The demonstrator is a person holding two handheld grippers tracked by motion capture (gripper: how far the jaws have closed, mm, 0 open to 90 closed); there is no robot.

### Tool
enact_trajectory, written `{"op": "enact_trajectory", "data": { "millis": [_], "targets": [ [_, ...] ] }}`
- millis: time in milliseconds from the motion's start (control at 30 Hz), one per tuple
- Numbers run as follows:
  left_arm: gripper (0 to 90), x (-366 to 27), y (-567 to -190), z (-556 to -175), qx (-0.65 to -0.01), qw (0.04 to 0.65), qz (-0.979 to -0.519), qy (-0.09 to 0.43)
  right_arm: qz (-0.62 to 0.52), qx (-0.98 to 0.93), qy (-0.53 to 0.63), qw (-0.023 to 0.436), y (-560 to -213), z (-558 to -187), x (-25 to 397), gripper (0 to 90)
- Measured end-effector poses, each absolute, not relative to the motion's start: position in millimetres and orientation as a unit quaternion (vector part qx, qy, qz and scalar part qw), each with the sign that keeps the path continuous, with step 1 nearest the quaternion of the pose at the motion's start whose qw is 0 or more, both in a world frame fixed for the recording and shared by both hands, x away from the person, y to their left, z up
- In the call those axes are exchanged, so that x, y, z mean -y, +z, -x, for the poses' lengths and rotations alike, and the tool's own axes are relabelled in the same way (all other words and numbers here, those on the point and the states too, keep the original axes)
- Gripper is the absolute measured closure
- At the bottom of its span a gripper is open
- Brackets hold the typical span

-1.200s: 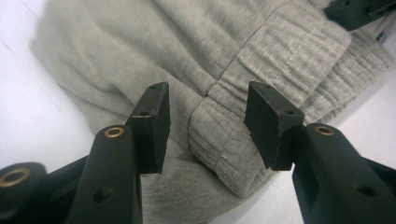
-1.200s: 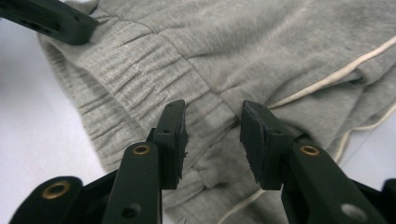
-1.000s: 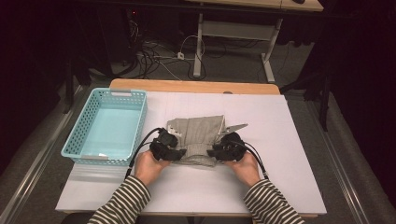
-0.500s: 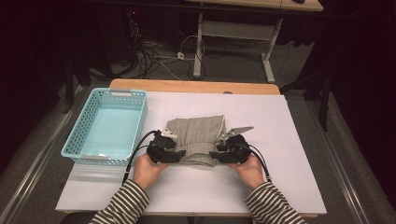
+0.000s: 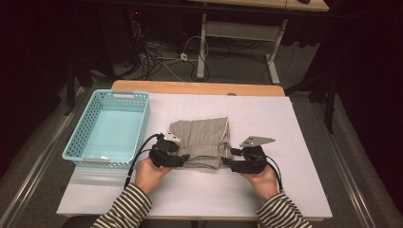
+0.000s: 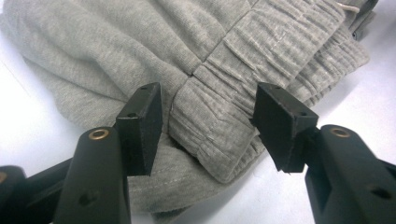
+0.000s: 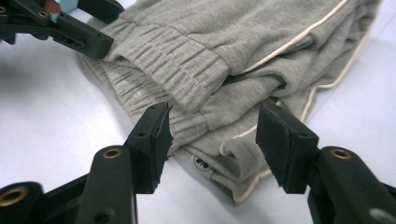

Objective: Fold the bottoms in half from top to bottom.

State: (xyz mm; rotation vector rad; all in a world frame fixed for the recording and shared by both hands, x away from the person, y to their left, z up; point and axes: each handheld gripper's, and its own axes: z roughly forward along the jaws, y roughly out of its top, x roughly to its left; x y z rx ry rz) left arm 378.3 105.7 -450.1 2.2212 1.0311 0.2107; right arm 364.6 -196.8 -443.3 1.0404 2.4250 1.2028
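Counter (image 5: 304, 190): your white counter carried everything, with the garment near its middle and the basket at its left edge.
Basket (image 5: 80, 161): the light blue mesh basket stood to the left of the garment, apart from it, with your left hand-held gripper's cable running near its front corner.
Garment (image 5: 202, 137): the folded grey sweat garment lay flat on the counter between your two hands, its ribbed elastic band turned toward you and a pale cord edge running along its right side (image 7: 322, 28).
Left hand (image 5: 149, 173): it came in from the bottom in a striped sleeve and rested at the garment's near left corner.
Right hand (image 5: 261, 183): it sat at the near right corner, also in a striped sleeve.
Left hand-held gripper (image 6: 208, 114): you had it spread wide, released, with the ribbed band (image 6: 219, 121) lying between the two black pads. The pads stood to either side of the fold and clamped nothing; whether the left pad brushed the cloth I could not tell.
Right hand-held gripper (image 7: 212, 135): it was likewise released and wide apart, straddling the stacked near edge of the garment, where a small label (image 7: 201, 163) showed. The pads were just beside the cloth on both sides, not pinched on it.
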Motion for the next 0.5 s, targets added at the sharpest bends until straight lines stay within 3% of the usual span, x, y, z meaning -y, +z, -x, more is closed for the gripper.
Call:
{"op": "enact_trajectory", "data": {
  "millis": [500],
  "targets": [
    [39.5,-106,-450,-379,-0.393,0.332,-0.854,0.078,-0.360,-0.812,0.433,0.156,-445,-340,222,41.7]
  ]
}}
